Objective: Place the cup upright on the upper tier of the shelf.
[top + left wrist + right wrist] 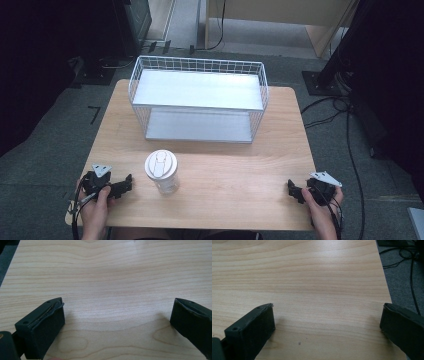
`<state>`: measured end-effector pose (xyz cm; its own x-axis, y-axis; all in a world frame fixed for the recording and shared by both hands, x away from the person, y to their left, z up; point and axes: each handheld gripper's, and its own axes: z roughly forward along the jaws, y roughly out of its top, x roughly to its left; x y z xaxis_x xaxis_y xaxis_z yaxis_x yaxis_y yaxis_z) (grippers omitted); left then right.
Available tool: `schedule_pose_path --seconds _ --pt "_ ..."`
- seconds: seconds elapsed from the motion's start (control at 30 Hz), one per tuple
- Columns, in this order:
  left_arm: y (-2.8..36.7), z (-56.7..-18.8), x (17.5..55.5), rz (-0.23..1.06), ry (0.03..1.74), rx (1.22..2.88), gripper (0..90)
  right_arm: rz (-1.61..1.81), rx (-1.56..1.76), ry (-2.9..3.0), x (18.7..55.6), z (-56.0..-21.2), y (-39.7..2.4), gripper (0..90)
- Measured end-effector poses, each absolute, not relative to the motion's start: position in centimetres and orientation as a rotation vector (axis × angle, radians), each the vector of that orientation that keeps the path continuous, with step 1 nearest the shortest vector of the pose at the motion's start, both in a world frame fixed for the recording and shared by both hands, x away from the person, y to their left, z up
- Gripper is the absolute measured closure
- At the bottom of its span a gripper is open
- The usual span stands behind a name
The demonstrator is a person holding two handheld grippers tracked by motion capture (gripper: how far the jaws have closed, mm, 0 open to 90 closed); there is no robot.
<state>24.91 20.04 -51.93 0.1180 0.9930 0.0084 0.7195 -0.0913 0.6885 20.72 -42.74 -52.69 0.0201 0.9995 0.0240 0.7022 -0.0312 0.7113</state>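
Both black hand-held grippers, left [129, 181] and right [291, 188], rest jaws apart on the pale wooden tabletop [240, 175]. Nothing is started, I'd say. The clear white-lidded cup [162, 172] sits nearest the left one, before the white wire shelf basket [197, 97].

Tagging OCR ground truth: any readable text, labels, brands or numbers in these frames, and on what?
None readable.
Cup: its white lid bears only a moulded shape, no print that can be read.
Wire basket, table, left tongs and right tongs: no markings visible.
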Motion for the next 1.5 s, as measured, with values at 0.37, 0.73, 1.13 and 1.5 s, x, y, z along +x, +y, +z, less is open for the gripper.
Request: schedule_pose_path --seconds 0.37,0.73,1.13,1.5 --pt "20.5 -51.8 24.2 0.623 1.601 1.861 0.0 0.750 1.787 1.737 20.7 -52.7 -42.7 0.0" --pt "19.4 -50.6 22.2 0.640 1.412 1.872 0.0 0.750 1.788 1.736 20.7 -52.7 -42.7 0.0" --pt "17.7 -49.7 20.0 0.582 1.249 1.836 0.0 0.750 1.787 1.736 20.7 -52.7 -42.7 0.0" --pt "15.6 -48.7 19.0 0.566 1.120 1.790 0.0 0.750 1.788 1.738 20.7 -52.7 -42.7 0.0"
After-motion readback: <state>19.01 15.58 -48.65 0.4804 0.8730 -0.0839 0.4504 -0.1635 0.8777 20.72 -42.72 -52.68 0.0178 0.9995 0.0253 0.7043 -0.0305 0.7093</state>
